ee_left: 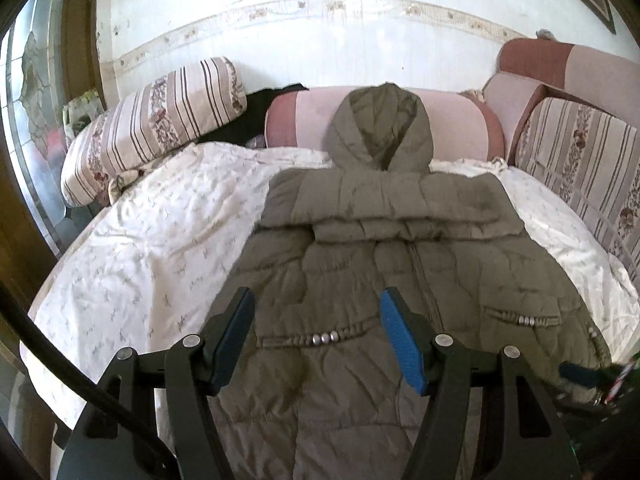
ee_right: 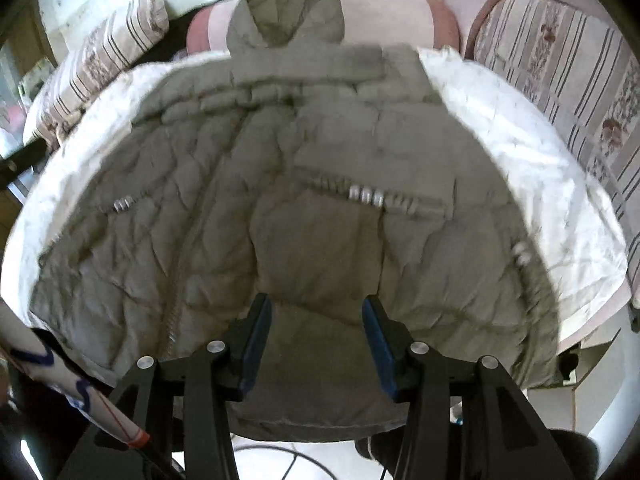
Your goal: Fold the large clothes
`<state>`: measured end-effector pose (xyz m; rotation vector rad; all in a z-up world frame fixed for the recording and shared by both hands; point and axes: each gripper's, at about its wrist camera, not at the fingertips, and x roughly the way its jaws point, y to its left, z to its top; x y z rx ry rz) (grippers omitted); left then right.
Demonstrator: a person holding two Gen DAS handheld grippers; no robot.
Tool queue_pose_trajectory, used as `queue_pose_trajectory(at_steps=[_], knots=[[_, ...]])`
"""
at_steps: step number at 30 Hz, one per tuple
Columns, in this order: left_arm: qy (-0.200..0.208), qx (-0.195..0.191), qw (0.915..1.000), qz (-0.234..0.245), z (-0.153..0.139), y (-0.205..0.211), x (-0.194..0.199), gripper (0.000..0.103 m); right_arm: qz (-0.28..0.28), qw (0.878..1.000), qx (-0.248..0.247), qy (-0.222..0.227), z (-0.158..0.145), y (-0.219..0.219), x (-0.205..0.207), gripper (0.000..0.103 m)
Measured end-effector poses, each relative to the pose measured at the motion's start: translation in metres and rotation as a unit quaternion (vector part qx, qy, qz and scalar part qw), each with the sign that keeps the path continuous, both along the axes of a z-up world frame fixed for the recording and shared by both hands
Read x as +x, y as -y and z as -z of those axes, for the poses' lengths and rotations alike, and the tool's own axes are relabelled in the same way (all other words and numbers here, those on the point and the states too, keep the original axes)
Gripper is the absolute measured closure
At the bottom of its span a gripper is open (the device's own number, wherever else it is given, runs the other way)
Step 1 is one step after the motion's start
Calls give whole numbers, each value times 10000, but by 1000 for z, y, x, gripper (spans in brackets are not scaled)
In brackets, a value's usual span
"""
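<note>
An olive-grey puffer jacket point(ee_left: 400, 248) lay spread front-up across the white quilt point(ee_left: 152, 248) of a bed, its hood point(ee_left: 382, 128) propped against a pink bolster point(ee_left: 304, 116) at the far end and its hem point(ee_right: 320, 420) hanging toward you at the near edge. The zip point(ee_right: 180, 280) ran down the middle, and a beaded pocket trim point(ee_left: 324, 337) crossed each side of the front. Both sleeves appeared folded in over the body, though the blur left that uncertain.

Your left gripper point(ee_left: 316, 340) hovered above the jacket's lower front with its blue-padded jaws set wide apart and nothing between them. Your right gripper point(ee_right: 316, 344) pointed down at the hem, jaws parted about halfway; fabric lay beneath and between the blue pads point(ee_right: 378, 344), but they did not press on it.

A striped floral pillow point(ee_left: 160, 120) sat at the far left of the bed, with a dark garment point(ee_left: 248, 120) between it and the bolster. A striped cushion point(ee_left: 580, 168) lined the right side under a pink and maroon backrest point(ee_left: 560, 64). A papered wall point(ee_left: 320, 40) with a floral border rose behind.
</note>
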<state>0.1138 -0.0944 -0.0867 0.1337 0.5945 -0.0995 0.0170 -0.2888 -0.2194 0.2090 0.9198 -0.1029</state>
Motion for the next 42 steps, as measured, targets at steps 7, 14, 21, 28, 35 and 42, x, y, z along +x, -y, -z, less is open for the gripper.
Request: queue_pose_trajectory(at_steps=[7,14,21,28,35,42], knots=[[137,-182,9997,-118,-24,-8,41,36,1,9986,168,492,-72,14,8,52],[236,-586,9974,-359,-54,-2,121,32,-70,9939,190,1088,-175,29,28,52],[-377,-593,9973,-228,11,13,214,31,-212,9898,68,1405,-275,39,95,51],[-941,-412,9930,-587,66,-5,258,31,-50,9912,-258,1297,-297,58,258,49],[-877,-328,9940,-570,82,3,282,31,346,9948,-136,948,-246,104,427,50],[-743,-277,9956,-501,87,6,294,31,582,9954,126,756,-191,137,532,50]])
